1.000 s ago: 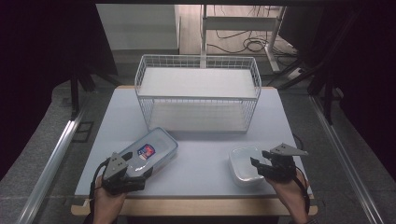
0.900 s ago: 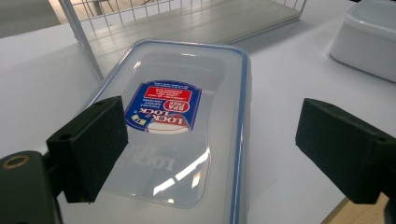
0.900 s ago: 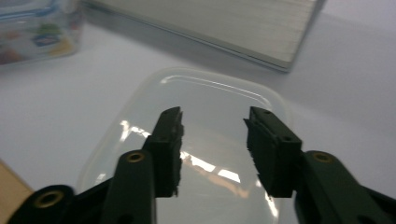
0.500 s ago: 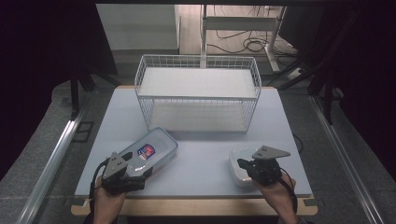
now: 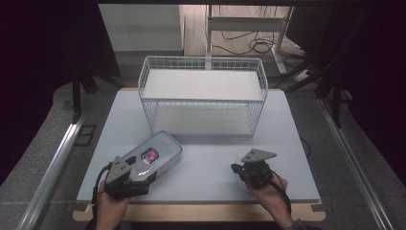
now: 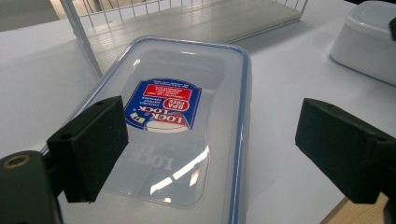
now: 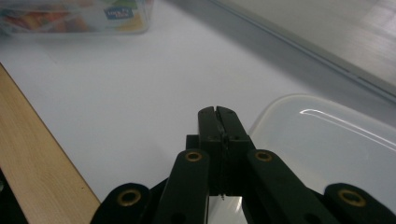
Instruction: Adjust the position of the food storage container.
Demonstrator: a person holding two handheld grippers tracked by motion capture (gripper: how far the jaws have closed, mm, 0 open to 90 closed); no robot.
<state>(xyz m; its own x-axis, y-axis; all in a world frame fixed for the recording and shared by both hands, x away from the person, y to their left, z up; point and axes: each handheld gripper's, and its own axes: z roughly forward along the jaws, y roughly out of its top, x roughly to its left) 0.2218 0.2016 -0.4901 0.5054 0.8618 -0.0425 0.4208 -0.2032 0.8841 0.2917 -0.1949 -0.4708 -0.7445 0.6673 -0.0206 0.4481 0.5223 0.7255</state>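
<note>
A clear lunch box with a blue-rimmed lid (image 5: 154,154) and a red and blue label (image 6: 163,105) lies at the table's front left. My left gripper (image 5: 141,168) stands open at its near end, one black jaw on each side of the lid (image 6: 217,144), pads apart from it. A small white lidded container (image 5: 238,158) sits at the front right, mostly hidden under my right gripper (image 5: 238,167). The right gripper's jaws (image 7: 218,126) are shut, nothing between them, and the container's lid (image 7: 327,144) lies just to their right.
A white wire basket (image 5: 203,96) with a pale floor stands at the back middle of the light table (image 5: 206,158). The table's wooden front edge (image 7: 37,158) runs close to my right gripper. Rails, a desk frame and cables lie on the floor beyond.
My right gripper has slid left along the front of the table, over the white container, and its jaws have closed. The left gripper and lunch box have stayed put.
</note>
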